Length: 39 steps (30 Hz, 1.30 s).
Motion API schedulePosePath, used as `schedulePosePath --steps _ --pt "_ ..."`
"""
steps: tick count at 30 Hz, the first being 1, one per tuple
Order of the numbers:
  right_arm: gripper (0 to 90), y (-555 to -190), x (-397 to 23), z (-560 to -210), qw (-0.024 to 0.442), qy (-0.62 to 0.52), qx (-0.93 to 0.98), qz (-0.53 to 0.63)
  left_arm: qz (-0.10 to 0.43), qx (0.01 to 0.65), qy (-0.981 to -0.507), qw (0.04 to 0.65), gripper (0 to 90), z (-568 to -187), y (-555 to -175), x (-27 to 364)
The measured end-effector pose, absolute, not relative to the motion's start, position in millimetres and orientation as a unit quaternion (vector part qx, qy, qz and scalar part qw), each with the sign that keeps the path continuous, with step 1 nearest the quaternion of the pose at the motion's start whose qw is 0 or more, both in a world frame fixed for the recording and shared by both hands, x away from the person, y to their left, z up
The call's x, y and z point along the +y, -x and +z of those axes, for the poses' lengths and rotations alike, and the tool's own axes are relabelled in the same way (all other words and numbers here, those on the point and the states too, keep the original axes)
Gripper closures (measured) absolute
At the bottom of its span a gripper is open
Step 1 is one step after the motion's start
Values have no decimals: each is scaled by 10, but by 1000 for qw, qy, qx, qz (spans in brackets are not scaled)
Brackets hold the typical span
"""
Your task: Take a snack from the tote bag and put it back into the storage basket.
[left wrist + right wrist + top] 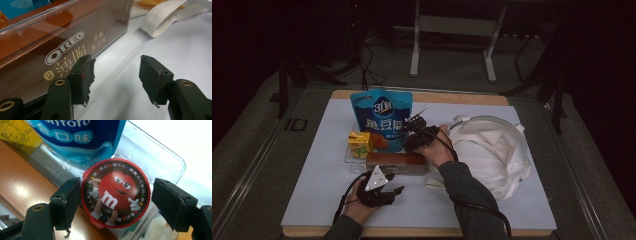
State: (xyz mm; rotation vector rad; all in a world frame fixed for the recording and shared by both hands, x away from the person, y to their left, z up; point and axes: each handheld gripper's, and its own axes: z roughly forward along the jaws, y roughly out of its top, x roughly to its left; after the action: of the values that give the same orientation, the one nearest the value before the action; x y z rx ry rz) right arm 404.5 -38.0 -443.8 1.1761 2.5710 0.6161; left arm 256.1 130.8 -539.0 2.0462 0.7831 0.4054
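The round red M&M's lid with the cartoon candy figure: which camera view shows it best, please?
The right gripper view: the round red M&M's lid faces the camera between the right gripper's open jaws, print legible. In the high view that hand covers it.

A: On the long brown cardboard biscuit box (50, 47) we read "OREO" in white, Chinese characters beneath it.

B: And on the round red candy tub lid (115, 193) we see a white "m"; the blue plastic snack pouch (75, 135) reads "tofu".
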Motion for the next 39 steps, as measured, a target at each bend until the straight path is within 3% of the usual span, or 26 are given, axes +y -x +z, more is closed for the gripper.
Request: schedulePosePath --steps 13,24,39 --pt "248 -3987 -510 -4198 137 -395 875 245 164 315 -824 440 443 -5389 -2559 1308" --pt "344 -3900 -660 -4047 149 -385 871 265 164 316 -824 440 442 -5390 -2562 1308" --pt "376 -3832 -850 -4004 149 -376 868 288 165 318 -824 440 442 -5392 -2564 1306"
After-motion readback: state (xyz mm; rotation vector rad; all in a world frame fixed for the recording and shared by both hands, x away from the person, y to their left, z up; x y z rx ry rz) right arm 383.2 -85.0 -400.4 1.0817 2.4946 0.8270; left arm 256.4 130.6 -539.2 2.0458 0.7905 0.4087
